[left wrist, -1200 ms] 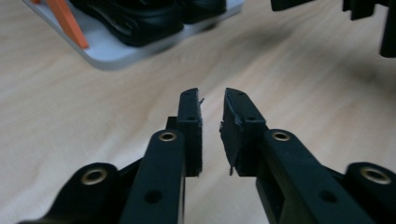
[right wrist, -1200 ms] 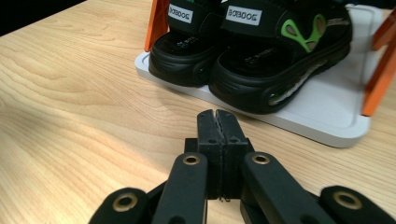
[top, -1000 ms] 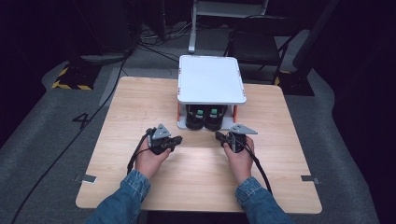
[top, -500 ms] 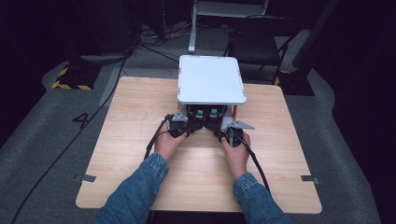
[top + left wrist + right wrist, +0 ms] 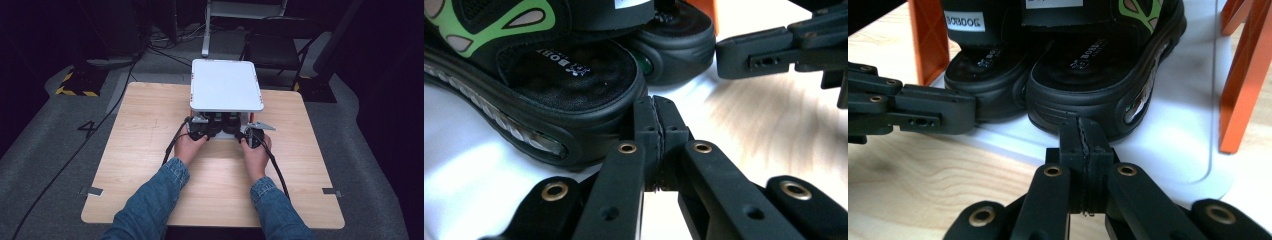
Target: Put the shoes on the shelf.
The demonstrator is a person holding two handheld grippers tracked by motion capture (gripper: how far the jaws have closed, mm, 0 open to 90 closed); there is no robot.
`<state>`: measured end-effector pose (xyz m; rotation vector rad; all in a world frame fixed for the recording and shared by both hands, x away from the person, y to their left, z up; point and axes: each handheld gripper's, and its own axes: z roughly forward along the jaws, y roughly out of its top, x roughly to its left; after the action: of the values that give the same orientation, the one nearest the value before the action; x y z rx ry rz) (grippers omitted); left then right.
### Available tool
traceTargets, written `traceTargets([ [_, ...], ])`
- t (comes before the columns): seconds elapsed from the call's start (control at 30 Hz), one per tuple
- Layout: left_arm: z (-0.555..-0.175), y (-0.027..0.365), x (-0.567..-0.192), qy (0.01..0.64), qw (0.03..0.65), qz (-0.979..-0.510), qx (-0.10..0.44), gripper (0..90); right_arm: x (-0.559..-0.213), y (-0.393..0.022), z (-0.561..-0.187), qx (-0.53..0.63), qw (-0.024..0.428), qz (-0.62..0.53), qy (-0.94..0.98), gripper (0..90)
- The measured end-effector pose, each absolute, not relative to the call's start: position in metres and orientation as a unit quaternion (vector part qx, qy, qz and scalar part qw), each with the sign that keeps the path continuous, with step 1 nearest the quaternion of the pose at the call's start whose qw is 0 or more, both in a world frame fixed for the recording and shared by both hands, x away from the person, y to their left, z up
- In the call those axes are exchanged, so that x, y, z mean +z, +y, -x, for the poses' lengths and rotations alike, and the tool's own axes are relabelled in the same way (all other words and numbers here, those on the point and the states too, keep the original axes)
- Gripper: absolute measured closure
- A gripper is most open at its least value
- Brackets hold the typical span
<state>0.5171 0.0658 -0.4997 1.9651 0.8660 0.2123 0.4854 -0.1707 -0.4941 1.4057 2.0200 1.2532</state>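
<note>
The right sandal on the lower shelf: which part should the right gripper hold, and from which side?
Probably the heel rim of the right sandal, from the open front of the white shelf. The heel faces the shut right gripper; orange posts block the sides. Open the jaws first, one above, one under the sole.

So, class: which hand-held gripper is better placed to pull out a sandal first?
Probably the right hand-held gripper: its shut jaws sit squarely at the heel of a sandal. The left hand-held gripper meets its sandal off to the side.

sandals [image 5: 1083, 75] | black, green side patterns | pair side by side, heels outward | on rack's white lower shelf [image 5: 1178, 145], apparently flat
</note>
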Motion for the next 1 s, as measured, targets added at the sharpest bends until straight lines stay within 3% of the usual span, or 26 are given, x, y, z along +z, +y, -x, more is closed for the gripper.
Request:
traceTargets([
  [0.17,-0.524,0.069,-0.499,0.369,0.478,-0.793,0.083,88.8,-0.495,-0.169,-0.492,0.444,0.191,-0.497,0.72,90.0],
  [0.37,-0.515,0.069,-0.494,0.36,0.472,-0.8,0.087,73.7,-0.491,-0.167,-0.488,0.442,0.198,-0.485,0.728,83.2],
  [0.57,-0.483,0.074,-0.475,0.358,0.466,-0.807,0.066,60.7,-0.472,-0.17,-0.469,0.454,0.204,-0.449,0.742,76.5],
  [0.73,-0.45,0.085,-0.454,0.341,0.468,-0.81,0.089,52.1,-0.449,-0.178,-0.449,0.463,0.21,-0.416,0.754,69.5],
  [0.87,-0.425,0.1,-0.439,0.332,0.471,-0.81,0.111,42.7,-0.435,-0.193,-0.436,0.47,0.189,-0.398,0.765,57.5],
  [1.0,-0.402,0.118,-0.428,0.33,0.46,-0.814,0.133,36.0,-0.426,-0.212,-0.425,0.476,0.173,-0.383,0.773,52.2],
])
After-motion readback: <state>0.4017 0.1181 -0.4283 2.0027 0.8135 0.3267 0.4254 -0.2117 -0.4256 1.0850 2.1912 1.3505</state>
